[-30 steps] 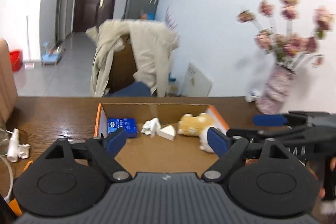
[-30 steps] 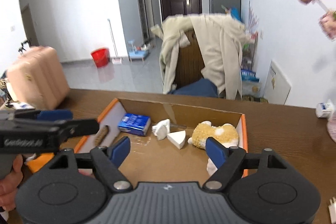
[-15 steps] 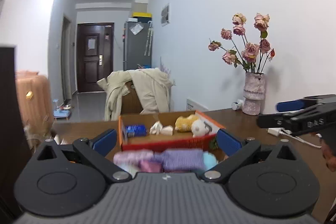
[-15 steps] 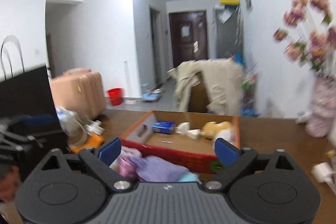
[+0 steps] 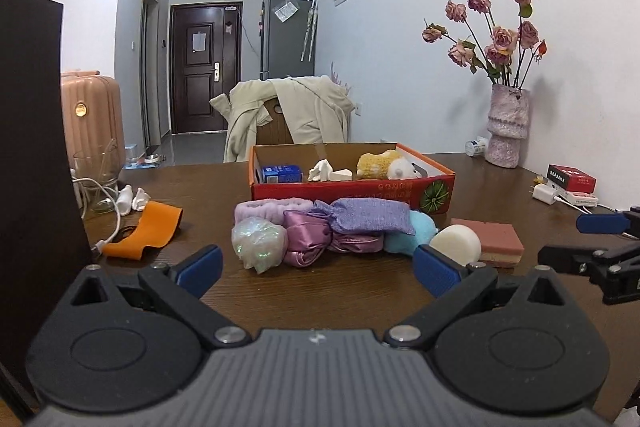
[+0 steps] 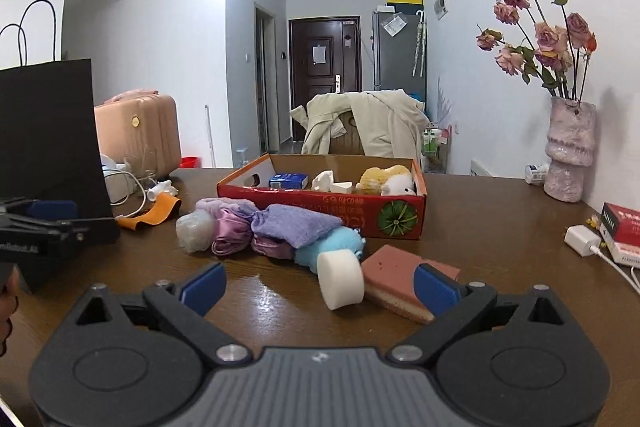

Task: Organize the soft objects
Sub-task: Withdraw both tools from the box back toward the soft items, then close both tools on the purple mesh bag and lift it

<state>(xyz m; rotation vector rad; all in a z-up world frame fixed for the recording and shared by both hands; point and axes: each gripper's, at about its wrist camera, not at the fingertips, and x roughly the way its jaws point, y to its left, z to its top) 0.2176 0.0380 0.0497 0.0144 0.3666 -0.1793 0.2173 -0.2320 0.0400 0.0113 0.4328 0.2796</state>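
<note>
A pile of soft things lies on the brown table in front of a red cardboard box (image 5: 352, 189). It holds a purple knitted pouch (image 5: 368, 215), pink satin cloth (image 5: 308, 239), a shimmering ball (image 5: 258, 241), a blue plush (image 5: 412, 235), a white round sponge (image 5: 458, 245) and a pink sponge block (image 5: 496, 237). A yellow plush (image 5: 380, 165) lies inside the box. My left gripper (image 5: 318, 267) stands open just short of the pile. My right gripper (image 6: 320, 285) is opening; the white sponge (image 6: 340, 279) lies just ahead, untouched by the pads.
A black paper bag (image 6: 48, 131) stands at the left, with an orange strap (image 5: 148, 229) and a glass with cables (image 5: 96, 175) beside it. A vase of roses (image 5: 506, 131), a white charger (image 6: 582, 239) and red-and-white boxes (image 5: 572, 183) sit at the right.
Both grippers have drawn back from above the box and sunk towards the table. The pile before the box has come into view. Both pairs of jaws stand wider.
</note>
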